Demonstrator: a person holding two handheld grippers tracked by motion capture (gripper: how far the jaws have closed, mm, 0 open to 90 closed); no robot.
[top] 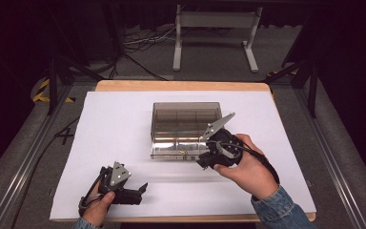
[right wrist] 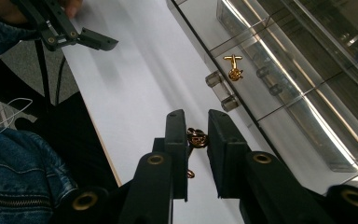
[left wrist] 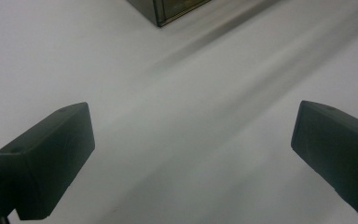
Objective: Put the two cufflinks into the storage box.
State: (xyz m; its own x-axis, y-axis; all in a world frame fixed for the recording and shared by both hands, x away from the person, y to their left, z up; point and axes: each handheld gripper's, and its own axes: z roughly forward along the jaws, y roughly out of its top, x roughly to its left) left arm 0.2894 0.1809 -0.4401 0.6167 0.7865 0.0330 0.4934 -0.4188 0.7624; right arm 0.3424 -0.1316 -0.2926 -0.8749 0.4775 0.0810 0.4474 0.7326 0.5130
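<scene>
A small gold cufflink point(right wrist: 196, 138) is pinched between the black jaws of my right gripper point(right wrist: 196, 117), which is shut on it just above the white sheet. A second gold cufflink point(right wrist: 233, 67) lies in a front compartment of the clear plastic box point(right wrist: 279, 74). From the high view, the right gripper point(top: 203, 163) hovers at the front right corner of the box point(top: 186, 102). My left gripper point(top: 142, 193) rests low near the table's front left, away from the box. Its jaws point(left wrist: 191, 123) stand wide open over bare white paper, with nothing between them.
White paper point(top: 124, 124) covers the wooden table point(top: 181, 86). One corner of the box point(left wrist: 168, 9) shows at the top of the left gripper view. The box has several divided compartments and two clear latches point(right wrist: 221, 91) on its front. A denim sleeve point(top: 281, 210) comes in at bottom right.
</scene>
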